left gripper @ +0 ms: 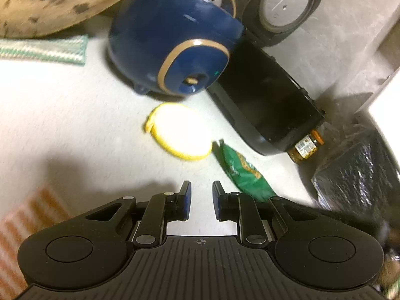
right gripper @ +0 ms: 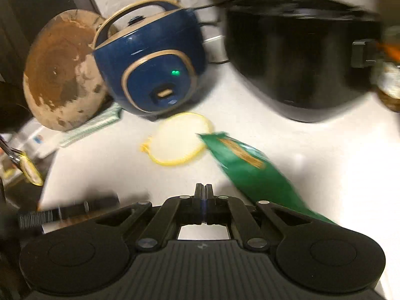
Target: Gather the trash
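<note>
I see the green wrapper (right gripper: 246, 167) lying flat on the white counter (right gripper: 312, 155), stretched from the yellow-edged round pad (right gripper: 178, 140) down toward my right gripper (right gripper: 204, 190). That gripper's fingers are pressed together with nothing between them, and the wrapper runs just to the right of the tips and passes under the gripper's right side; I cannot tell whether it touches the body. From the left wrist camera, my left gripper (left gripper: 201, 187) has its jaws partly apart and empty, hovering over bare counter, with the wrapper (left gripper: 241, 170) just to the right of its right finger. The round pad (left gripper: 180, 131) sits ahead of both grippers, in front of the blue rice cooker (left gripper: 175, 42). The black cooker (left gripper: 265, 100) stands to the right of it, near the wrapper's far end.
</note>
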Available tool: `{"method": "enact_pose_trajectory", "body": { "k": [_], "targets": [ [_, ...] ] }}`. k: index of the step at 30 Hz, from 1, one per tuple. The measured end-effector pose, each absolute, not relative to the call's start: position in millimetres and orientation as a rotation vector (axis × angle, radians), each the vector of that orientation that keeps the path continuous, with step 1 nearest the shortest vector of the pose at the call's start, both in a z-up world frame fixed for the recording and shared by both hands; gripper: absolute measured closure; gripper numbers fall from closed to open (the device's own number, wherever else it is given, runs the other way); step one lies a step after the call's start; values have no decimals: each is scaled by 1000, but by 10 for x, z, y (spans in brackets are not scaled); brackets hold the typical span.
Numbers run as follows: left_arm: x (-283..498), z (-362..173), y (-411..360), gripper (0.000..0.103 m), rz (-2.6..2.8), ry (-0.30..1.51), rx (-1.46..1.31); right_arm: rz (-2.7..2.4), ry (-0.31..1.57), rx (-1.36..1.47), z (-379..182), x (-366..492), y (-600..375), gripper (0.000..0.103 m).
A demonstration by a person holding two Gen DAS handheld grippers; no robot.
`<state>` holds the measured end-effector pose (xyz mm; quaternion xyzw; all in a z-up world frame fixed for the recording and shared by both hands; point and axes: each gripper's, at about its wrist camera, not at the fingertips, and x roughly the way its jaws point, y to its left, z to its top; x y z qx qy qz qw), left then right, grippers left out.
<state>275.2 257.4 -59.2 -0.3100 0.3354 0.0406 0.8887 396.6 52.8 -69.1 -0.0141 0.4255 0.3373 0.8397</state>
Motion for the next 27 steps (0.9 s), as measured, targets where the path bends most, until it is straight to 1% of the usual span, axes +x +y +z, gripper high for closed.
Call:
{"method": "enact_pose_trajectory", "body": {
  "k": [3, 4, 5, 6, 7, 8, 12, 14, 17, 20, 27],
  "targets": [
    [2953, -552, 2616, 82, 128, 670, -617, 642, 874, -43, -726, 3762, 315, 100],
    [3043, -549, 2653, 82, 156, 661, -615, 627, 875, -33, -742, 3731, 276, 97],
    [3130, -547, 2690, 82, 189, 652, -611, 618, 872, -27, -745, 3669, 221, 90],
    [3236, -551, 2733, 82, 220, 641, -603, 612, 866, -26, -760, 3608, 195, 86],
    [3348, -560, 2780, 82, 252, 635, -593, 605, 854, -32, -775, 3528, 167, 75],
    [3455, -573, 2830, 82, 278, 634, -590, 600, 844, -40, -789, 3473, 149, 69],
    [3887, -646, 2985, 82, 339, 634, -567, 560, 804, -100, -834, 3182, -35, 66],
    [4127, -734, 2998, 82, 322, 712, -545, 531, 793, -106, -837, 3098, -166, 62],
    [4335, -852, 2896, 82, 286, 768, -497, 487, 792, -81, -836, 3028, -407, 57],
    [4384, -866, 2724, 81, 255, 783, -418, 429, 793, -49, -845, 3014, -637, 56],
    [4256, -895, 2501, 82, 152, 823, -331, 379, 810, -15, -874, 3024, -876, 55]
  ]
}}
